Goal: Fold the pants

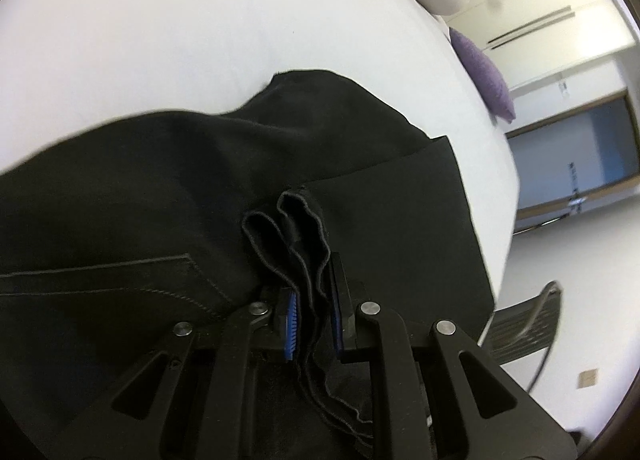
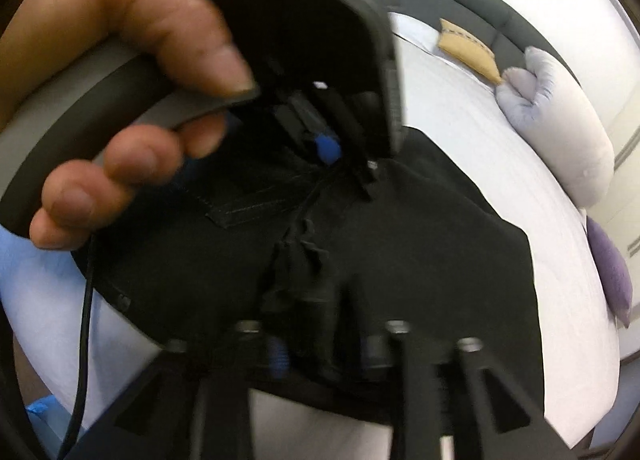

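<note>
Folding looked to be under way rather than finished: the black pants [image 1: 168, 188] lay in a loose mound on the white bed [image 1: 160, 20], with one flatter panel spread toward the bed's edge and a stitched pocket seam showing nearest the left wrist camera, so nothing yet resembled a neat stack. The left tool [image 1: 314, 320] was closed down, though not fully, on several bunched layers of the fabric's edge, the cloth standing up in wavy loops between its blue pads [image 1: 292, 320]. In the right wrist view the right tool [image 2: 320, 344] also appeared to have a gathered tuft of the same cloth between its fingers, but blur made it hard to say how tight the grip was. My judgement was that both tools had taken hold of an edge to carry it over, leaving the fold itself, any smoothing and probably a further fold still to do. The person's left hand [image 2: 120, 100] showed in the right view, wrapped round the handle of the other tool just above the garment. Counted: one pair of pants, two tools, one hand in view, one bed, one long white bolster [image 2: 568, 132], one lilac cushion [image 1: 484, 72], one tan cushion [image 2: 468, 48], and one dark chair [image 1: 524, 324] beside the bed; a paler knotted cushion near the bolster I could not separate for certain.
</note>
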Action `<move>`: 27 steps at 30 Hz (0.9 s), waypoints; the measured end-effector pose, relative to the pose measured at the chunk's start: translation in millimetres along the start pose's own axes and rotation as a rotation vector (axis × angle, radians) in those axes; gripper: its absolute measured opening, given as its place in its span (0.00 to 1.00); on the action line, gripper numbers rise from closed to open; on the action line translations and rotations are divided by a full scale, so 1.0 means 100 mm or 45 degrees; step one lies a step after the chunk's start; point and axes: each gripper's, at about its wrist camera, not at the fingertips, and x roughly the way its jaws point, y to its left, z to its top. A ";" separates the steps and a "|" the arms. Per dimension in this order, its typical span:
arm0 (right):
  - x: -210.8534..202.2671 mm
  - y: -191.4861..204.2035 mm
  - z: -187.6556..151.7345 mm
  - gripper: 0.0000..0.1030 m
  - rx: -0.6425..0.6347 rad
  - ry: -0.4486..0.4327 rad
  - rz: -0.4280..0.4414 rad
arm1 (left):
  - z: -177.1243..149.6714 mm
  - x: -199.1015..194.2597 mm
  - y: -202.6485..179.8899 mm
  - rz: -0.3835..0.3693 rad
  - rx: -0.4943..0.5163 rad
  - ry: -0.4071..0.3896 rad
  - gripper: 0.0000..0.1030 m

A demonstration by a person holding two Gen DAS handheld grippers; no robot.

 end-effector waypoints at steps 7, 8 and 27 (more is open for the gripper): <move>-0.34 -0.52 -0.14 0.68 0.282 0.032 0.344 | -0.15 -0.28 -0.27 0.275 0.113 -0.120 0.16; -0.36 -0.65 -0.11 0.62 0.333 0.041 0.385 | -0.19 -0.33 -0.28 0.328 0.110 -0.143 0.16; 1.48 -2.51 -0.44 0.15 1.348 0.243 1.251 | -0.59 0.25 -0.97 0.293 0.309 -0.066 0.16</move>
